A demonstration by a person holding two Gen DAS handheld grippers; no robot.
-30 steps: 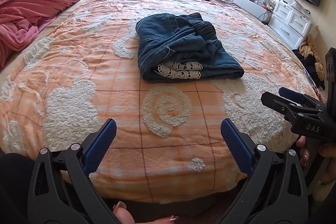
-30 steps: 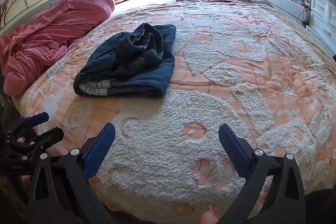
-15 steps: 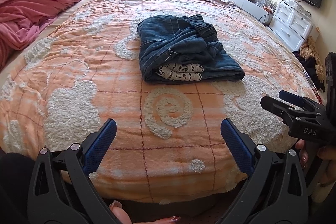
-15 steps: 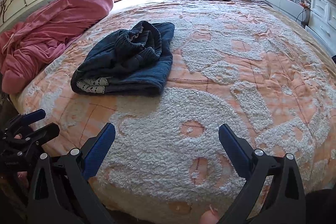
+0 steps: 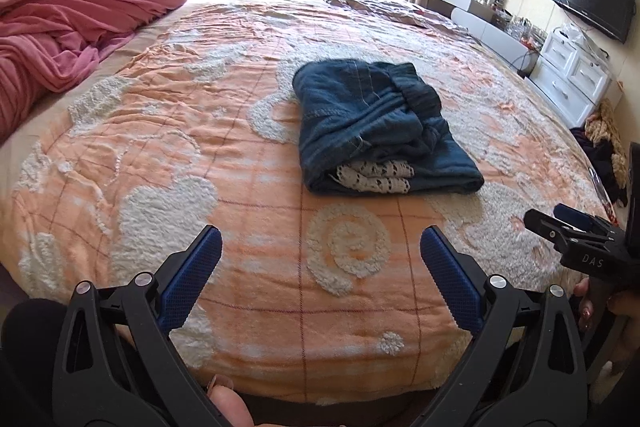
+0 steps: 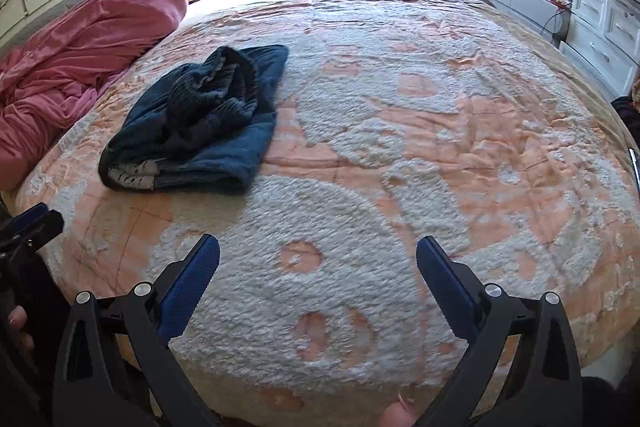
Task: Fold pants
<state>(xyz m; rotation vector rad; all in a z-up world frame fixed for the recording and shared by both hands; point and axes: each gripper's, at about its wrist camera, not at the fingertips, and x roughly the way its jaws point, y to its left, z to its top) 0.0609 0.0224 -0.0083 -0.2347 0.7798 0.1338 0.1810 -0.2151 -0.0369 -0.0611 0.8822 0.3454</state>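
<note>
Sunlight from the far window falls across an orange-and-white bedspread [image 5: 168, 155], and both tools hang over its near edge. From where I stand, the left gripper [image 5: 320, 263] has its blue pads spread wide with nothing between them, bare quilt showing in the gap. The right gripper [image 6: 318, 267] is the same, parted and empty, and its black nose also pokes into the left camera's right margin.

Out past them sit the pants [image 5: 376, 131], a dark blue bundle already doubled into a thick, roughly squared packet, well clear of both tools and touched by neither. A strip of white lace trim [image 5: 374, 177] peeks from the near end.

For the left tool the packet lies ahead and a little to the right, its longer side running away toward the window. For the right tool the pants [image 6: 200, 131] lie ahead and off to the left, with the bunched elastic waistband heaped on top. I'd judge the left one slightly better lined up with the near open end.

A pink blanket [image 5: 80, 11] is piled far left, well apart.
</note>
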